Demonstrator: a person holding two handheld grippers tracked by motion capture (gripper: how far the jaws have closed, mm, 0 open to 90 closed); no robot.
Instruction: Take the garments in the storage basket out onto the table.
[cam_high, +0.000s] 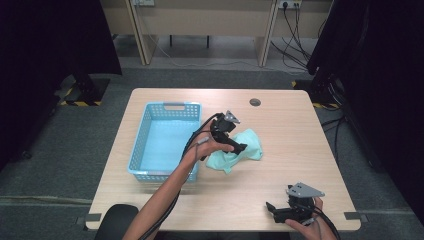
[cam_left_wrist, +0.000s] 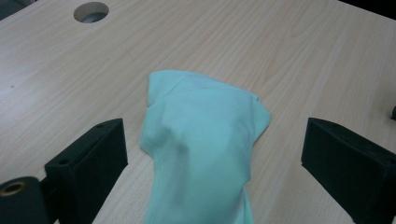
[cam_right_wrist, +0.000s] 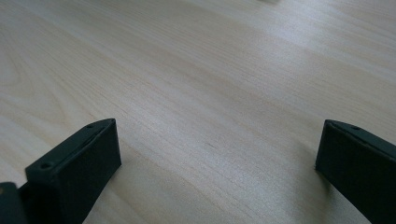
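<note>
A crumpled mint-green cloth lies on the wooden table just right of a light blue plastic basket. My left gripper hovers over the cloth's near left part, jaws wide open. In the left gripper view the cloth bulges up between the two black jaws, which stand apart from it on either side. My right gripper rests low near the table's front right edge, held by a hand. In the right gripper view its jaws are spread wide over bare wood, nothing between them.
The basket looks empty and stands at the table's left half. A round cable hole sits near the far edge, also seen as a hole in the left gripper view. Black curtains flank the table; cables trail on the floor behind.
</note>
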